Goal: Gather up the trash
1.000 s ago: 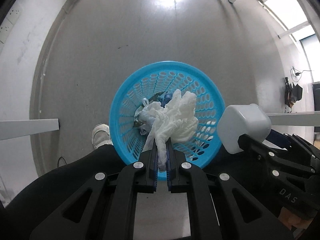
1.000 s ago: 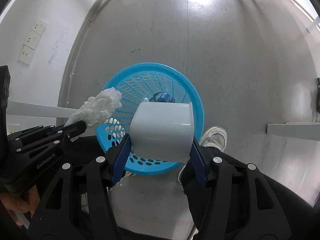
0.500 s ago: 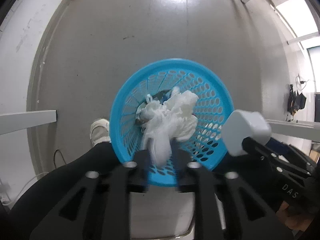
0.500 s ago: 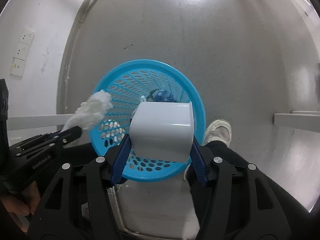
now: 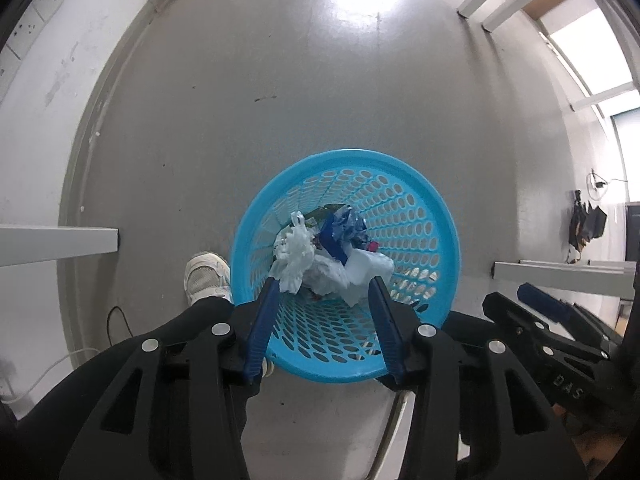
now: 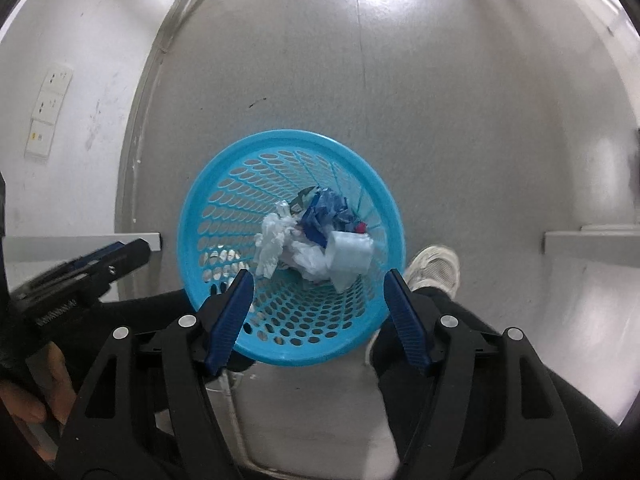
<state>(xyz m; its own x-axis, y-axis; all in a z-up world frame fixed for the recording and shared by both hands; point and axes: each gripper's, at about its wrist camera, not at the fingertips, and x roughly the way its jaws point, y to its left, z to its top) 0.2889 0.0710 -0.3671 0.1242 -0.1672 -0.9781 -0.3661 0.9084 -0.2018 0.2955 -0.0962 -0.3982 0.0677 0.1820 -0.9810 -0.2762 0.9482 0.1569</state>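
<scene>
Now both empty over the blue basket [image 5: 436, 216]
Left hand-held gripper [image 5: 324, 292] and right hand-held gripper [image 6: 318, 284] are opening; crumpled tissue [image 6: 272, 248] and white cup [image 6: 348, 256] lie inside.

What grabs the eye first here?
A bright blue basket stands on the grey floor right below both grippers, with crumpled tissue, a white cup and blue wrappers lying inside. The left gripper and right gripper hang over it, jaws opening, nothing between them.

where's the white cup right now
In both wrist views the white cup lies inside the blue basket, right of the crumpled tissue, below the blue wrapper.
</scene>
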